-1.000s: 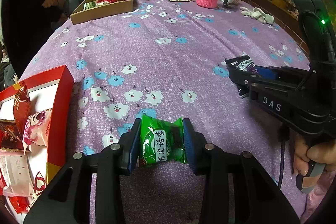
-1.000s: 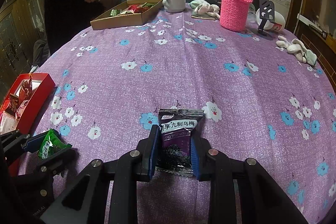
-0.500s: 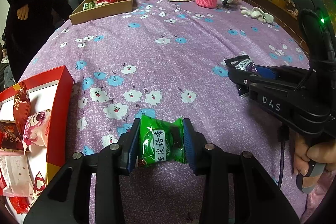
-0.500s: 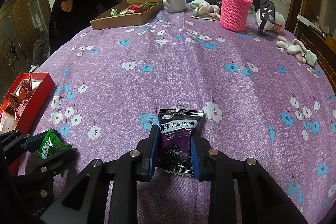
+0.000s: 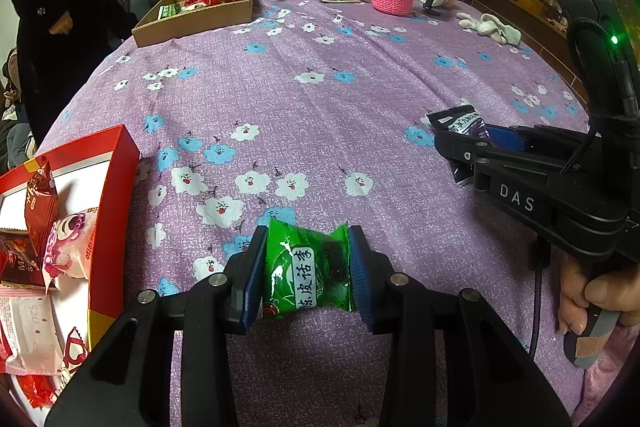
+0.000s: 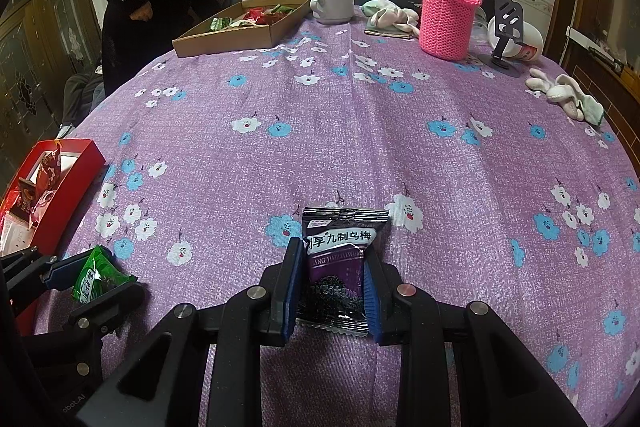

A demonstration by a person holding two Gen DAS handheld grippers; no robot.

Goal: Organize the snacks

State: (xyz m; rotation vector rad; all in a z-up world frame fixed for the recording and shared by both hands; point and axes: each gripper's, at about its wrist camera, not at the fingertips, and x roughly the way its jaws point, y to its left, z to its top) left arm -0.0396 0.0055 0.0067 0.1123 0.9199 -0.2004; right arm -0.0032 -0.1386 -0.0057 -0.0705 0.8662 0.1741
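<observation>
Left gripper (image 5: pixel 307 269) clamps one glossy green foil snack packet (image 5: pixel 306 269) with white label, crinkled, near the tabletop's (image 5: pixel 320 99) front-left edge. Right gripper (image 6: pixel 331 291) clamps one dark purple-black plum packet (image 6: pixel 340 263). Two boxes: red cardboard box (image 5: pixel 116 195) left edge, brown cardboard tray (image 5: pixel 196 13) far side.

the left tool (image 5: pixel 307 265) is held low and level, its blue pads (image 5: pixel 253 267) pressed inward on a packet. the right tool (image 6: pixel 331 285) is likewise clamped, gripped by a hand (image 5: pixel 596 293).
</observation>
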